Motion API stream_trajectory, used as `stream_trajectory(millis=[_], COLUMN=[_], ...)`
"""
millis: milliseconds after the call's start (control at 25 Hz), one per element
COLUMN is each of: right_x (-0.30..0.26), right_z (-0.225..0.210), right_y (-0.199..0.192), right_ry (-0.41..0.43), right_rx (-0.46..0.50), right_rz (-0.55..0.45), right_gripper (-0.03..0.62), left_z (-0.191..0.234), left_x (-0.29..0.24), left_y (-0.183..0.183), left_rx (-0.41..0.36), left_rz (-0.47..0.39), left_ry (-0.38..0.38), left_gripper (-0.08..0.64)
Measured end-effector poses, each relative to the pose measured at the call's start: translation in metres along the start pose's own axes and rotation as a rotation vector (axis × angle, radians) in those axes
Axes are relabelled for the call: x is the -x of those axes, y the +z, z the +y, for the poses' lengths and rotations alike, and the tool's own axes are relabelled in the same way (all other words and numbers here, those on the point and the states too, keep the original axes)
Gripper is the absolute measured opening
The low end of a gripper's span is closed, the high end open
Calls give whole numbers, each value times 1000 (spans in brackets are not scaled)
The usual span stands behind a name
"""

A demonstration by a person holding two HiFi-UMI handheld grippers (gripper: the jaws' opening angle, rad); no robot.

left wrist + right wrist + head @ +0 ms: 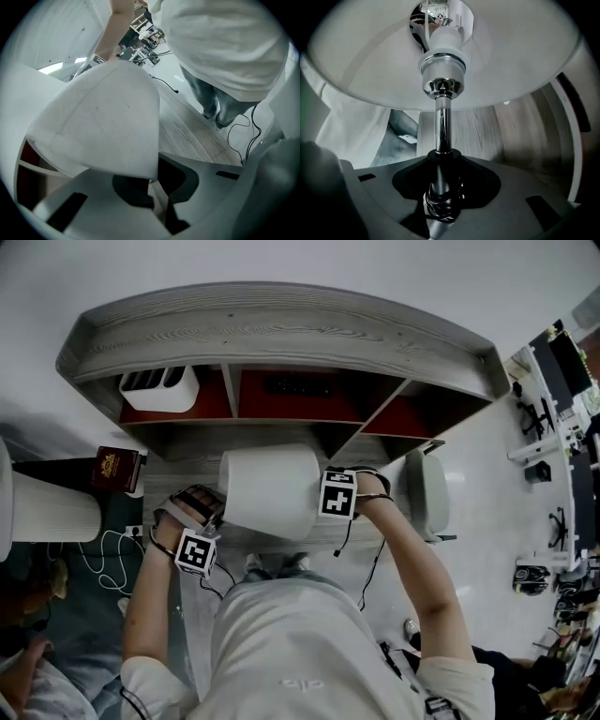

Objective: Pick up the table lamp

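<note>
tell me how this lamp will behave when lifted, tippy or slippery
Probably top-heavy: the wide lampshade sits high above the thin chrome stem that the right gripper clamps, so it may sway. The chrome stem looks slippery and could twist in the jaws. The lampshade seems thin where the left gripper pinches its rim, so it likely dents.

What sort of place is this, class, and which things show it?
Probably an office or workroom: a grey wooden desk with shelf compartments, workstations with monitors along the right, and loose cables trailing at the left.
</note>
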State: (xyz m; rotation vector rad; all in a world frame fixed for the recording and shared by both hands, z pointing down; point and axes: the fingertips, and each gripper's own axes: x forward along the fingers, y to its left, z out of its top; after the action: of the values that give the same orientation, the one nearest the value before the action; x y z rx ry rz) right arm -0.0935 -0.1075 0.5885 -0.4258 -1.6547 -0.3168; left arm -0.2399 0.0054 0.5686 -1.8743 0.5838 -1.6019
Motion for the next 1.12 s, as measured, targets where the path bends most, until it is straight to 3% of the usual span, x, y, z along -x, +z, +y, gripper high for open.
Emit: stream_trajectory(millis=[520,720,880,1120], right_x=[67,76,75,67], right_z=[0,0,-1,2], right_y=[4,3,-1,-4], right_ry=[-9,-14,-13,17], right_rx=[-20,-17,-13,-6], right_rz=[6,-4,5,-2], right_gripper=[187,189,189,190], left_z=[51,66,57,65], left_x=[41,47,45,37], left_y=[5,3,6,5], left_rx=[-29,-55,-39,-61], left_rz=[8,29,28,31], left_ry=[14,36,-26,24], left_gripper=[17,17,17,17])
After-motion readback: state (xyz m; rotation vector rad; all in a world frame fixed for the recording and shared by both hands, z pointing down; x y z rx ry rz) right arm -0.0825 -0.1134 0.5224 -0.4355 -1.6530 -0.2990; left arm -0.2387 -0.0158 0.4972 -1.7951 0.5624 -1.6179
